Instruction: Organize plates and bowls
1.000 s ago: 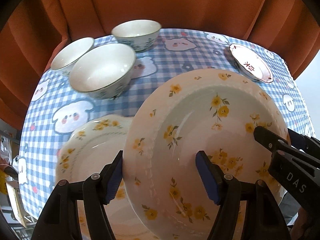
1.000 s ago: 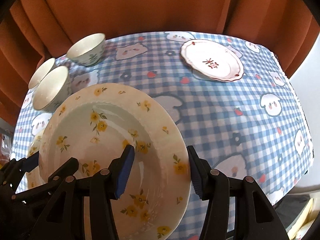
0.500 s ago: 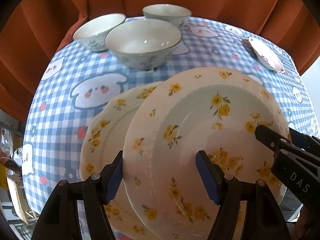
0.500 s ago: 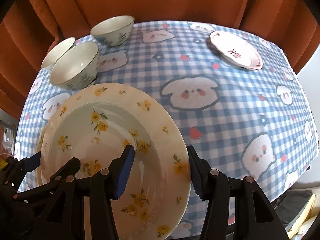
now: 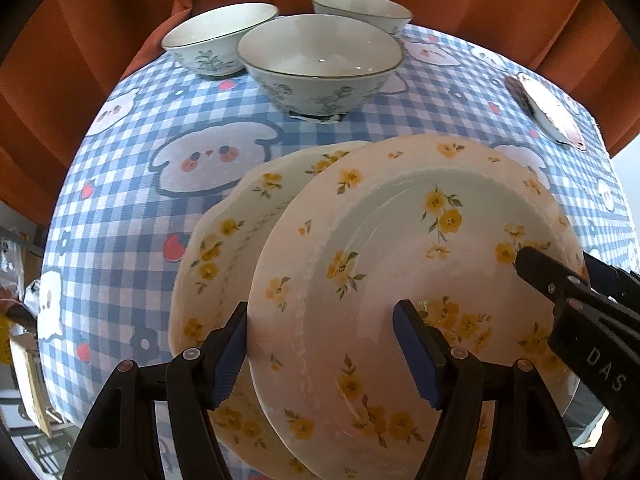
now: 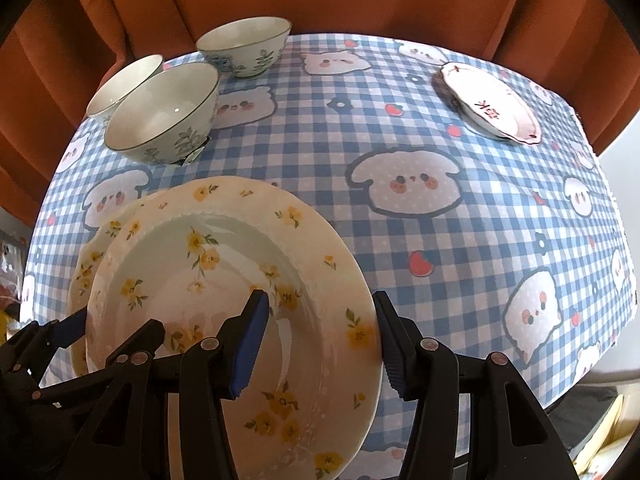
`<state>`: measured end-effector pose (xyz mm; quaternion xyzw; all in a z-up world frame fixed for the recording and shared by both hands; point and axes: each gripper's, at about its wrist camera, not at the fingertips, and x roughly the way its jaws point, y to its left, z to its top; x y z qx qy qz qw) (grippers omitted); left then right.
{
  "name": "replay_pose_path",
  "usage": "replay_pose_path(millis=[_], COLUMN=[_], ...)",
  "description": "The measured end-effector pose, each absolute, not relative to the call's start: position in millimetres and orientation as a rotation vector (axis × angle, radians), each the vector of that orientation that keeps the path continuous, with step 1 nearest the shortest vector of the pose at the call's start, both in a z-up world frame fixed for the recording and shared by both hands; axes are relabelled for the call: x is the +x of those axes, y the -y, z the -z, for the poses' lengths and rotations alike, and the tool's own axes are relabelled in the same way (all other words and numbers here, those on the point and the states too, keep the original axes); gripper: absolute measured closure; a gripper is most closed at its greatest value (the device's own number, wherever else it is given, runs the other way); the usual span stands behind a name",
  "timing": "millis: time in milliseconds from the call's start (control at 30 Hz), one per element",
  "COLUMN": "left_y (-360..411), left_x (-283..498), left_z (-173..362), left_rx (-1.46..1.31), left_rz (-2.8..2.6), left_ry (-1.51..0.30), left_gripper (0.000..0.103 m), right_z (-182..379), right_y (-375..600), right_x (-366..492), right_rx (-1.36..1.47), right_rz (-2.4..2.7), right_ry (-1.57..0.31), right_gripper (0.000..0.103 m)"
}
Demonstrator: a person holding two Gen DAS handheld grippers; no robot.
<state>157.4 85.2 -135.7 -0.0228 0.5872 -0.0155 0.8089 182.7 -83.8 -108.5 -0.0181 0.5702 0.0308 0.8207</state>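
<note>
Yellow-flowered plate nearly stacked

Both hand-held grippers, left (image 5: 320,354) and right (image 6: 320,338), clamp the yellow-flowered plate (image 5: 408,280) over its matching plate (image 5: 224,248) on the counter (image 6: 400,160); three bowls (image 5: 320,60) and the pink-rimmed plate (image 6: 492,104) remain unsorted.

Each camera sits just behind its own hand-held gripper and looks forward and down, very close to the yellow flower plate (image 5: 420,280). The left view looks from the plate's left side, the right view from its right. Both see that plate (image 6: 224,300), the three bowls (image 5: 320,64) and the bench (image 6: 400,140).
</note>
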Motion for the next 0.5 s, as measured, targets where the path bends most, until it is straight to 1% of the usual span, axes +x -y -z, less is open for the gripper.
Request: replay_pose_path(millis=[267, 500], left_y=[-92, -90], left_x=[156, 153], left_z=[145, 144], left_rx=[-0.057, -0.002], left_rz=[-0.022, -0.084], left_ry=[-1.283, -1.248], left_gripper=[0.03, 0.031], right_z=[119, 128], right_y=[74, 69], right_x=[185, 185], right_rx=[-0.039, -0.043], right_rz=[-0.107, -0.122], right_ry=[-1.239, -1.244], right_gripper=[0.047, 0.049])
